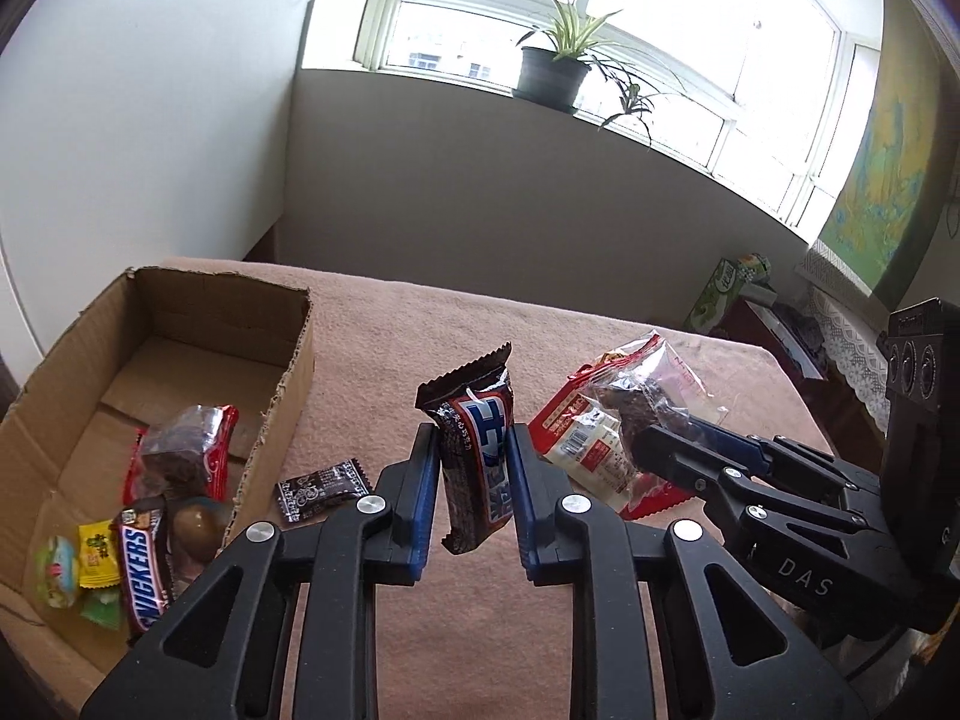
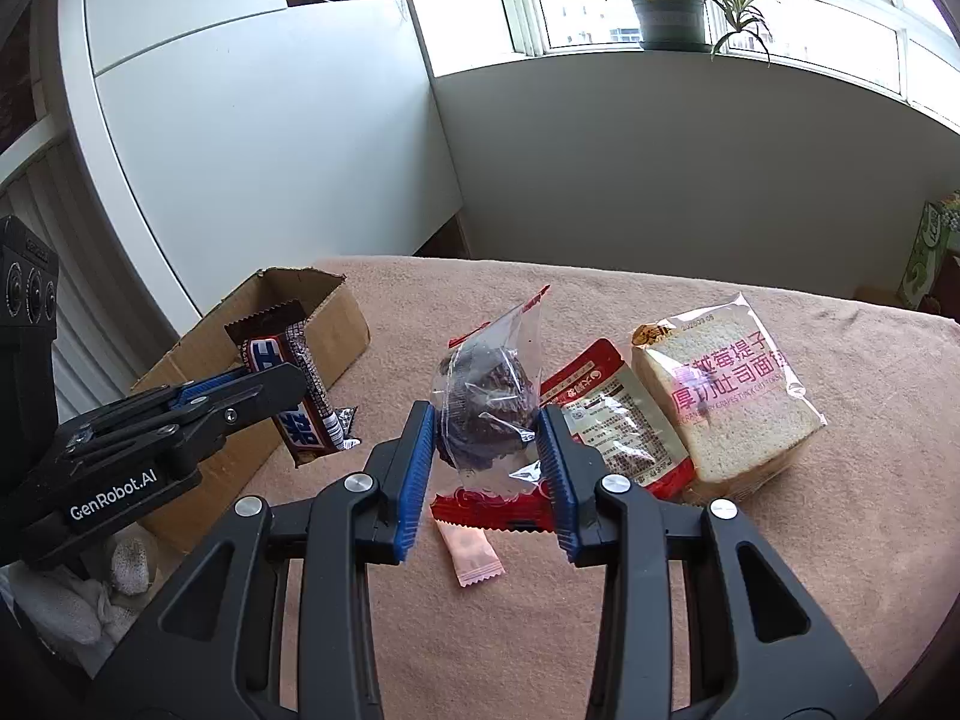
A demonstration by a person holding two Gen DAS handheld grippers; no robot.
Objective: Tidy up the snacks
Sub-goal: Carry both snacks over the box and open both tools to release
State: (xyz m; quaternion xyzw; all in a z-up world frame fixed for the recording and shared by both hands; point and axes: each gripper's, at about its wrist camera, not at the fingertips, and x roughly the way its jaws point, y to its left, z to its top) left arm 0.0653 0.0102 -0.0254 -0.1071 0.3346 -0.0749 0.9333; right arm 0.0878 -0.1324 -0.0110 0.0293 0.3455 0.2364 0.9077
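My left gripper (image 1: 471, 465) is shut on a dark brown chocolate bar (image 1: 474, 450) with a blue and white label, held upright above the pink cloth, right of the cardboard box (image 1: 180, 324); the bar also shows in the right wrist view (image 2: 294, 378). My right gripper (image 2: 487, 441) is shut on a clear bag with a dark muffin (image 2: 486, 402) and red trim, lifted above the cloth. In the left wrist view the right gripper (image 1: 666, 444) holds that bag (image 1: 642, 396) at the right.
The box holds a Snickers bar (image 1: 141, 570), a muffin bag (image 1: 183, 450), a brown egg-like snack (image 1: 195, 531) and small candies (image 1: 78, 564). On the cloth lie a small dark sachet (image 1: 321, 489), a red packet (image 2: 618, 420), a bread pack (image 2: 726, 390) and a pink candy (image 2: 471, 552).
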